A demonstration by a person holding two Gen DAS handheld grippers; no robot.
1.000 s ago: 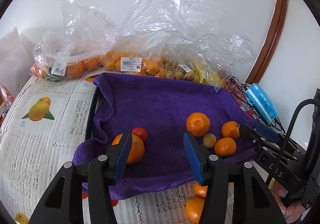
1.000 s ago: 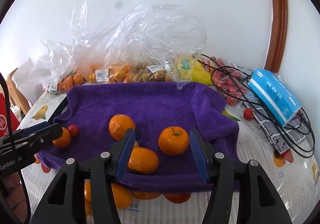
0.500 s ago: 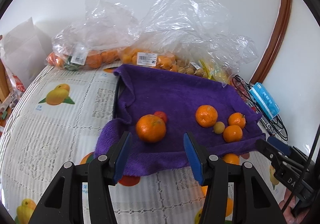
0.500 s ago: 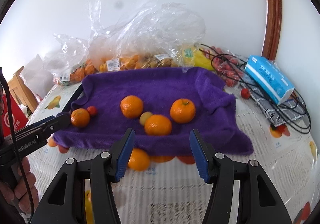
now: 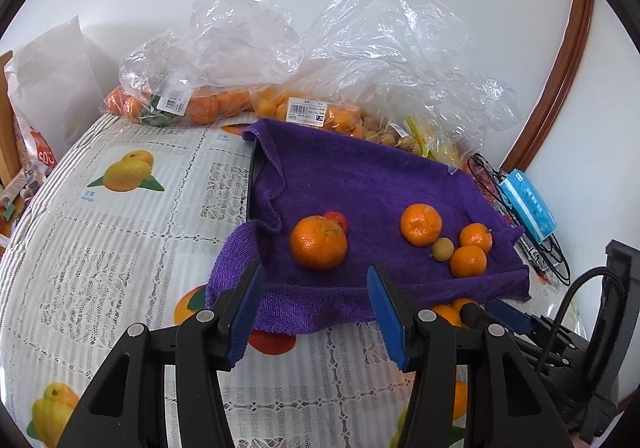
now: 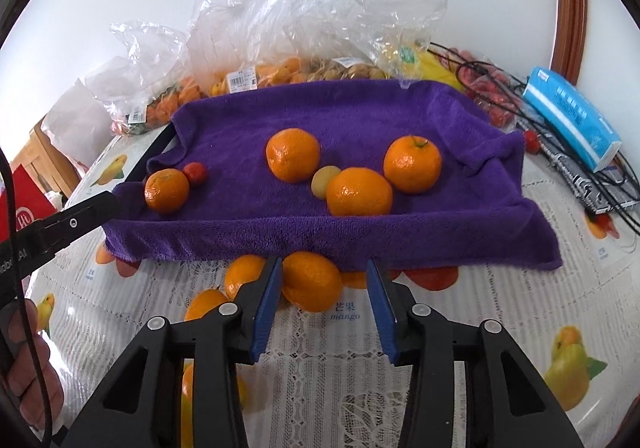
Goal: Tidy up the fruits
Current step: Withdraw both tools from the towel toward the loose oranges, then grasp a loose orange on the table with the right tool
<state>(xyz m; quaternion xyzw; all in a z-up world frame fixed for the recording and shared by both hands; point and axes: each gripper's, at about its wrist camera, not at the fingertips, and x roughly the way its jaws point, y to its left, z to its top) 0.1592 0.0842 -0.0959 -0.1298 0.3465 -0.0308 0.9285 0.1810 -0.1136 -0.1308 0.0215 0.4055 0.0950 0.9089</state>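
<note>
A purple towel (image 5: 360, 183) (image 6: 340, 115) covers a tray and holds several oranges, a small red fruit (image 6: 195, 171) and a small yellow fruit (image 6: 325, 180). The nearest orange on the towel in the left wrist view (image 5: 318, 242) lies just beyond my open, empty left gripper (image 5: 314, 288). My right gripper (image 6: 322, 282) is open with a loose orange (image 6: 313, 280) on the tablecloth between its fingertips, not gripped. Two more loose oranges (image 6: 242, 274) lie to its left.
Plastic bags of oranges and other fruit (image 5: 208, 103) (image 6: 280, 75) stand behind the towel against the wall. A blue tissue pack (image 6: 568, 111) and black cables (image 6: 500, 87) lie at the right. A red package (image 6: 24, 199) is at the left edge.
Both grippers have pulled back from the towel toward the table's near side. The right gripper has come down so its fingers now flank a loose orange on the tablecloth.
</note>
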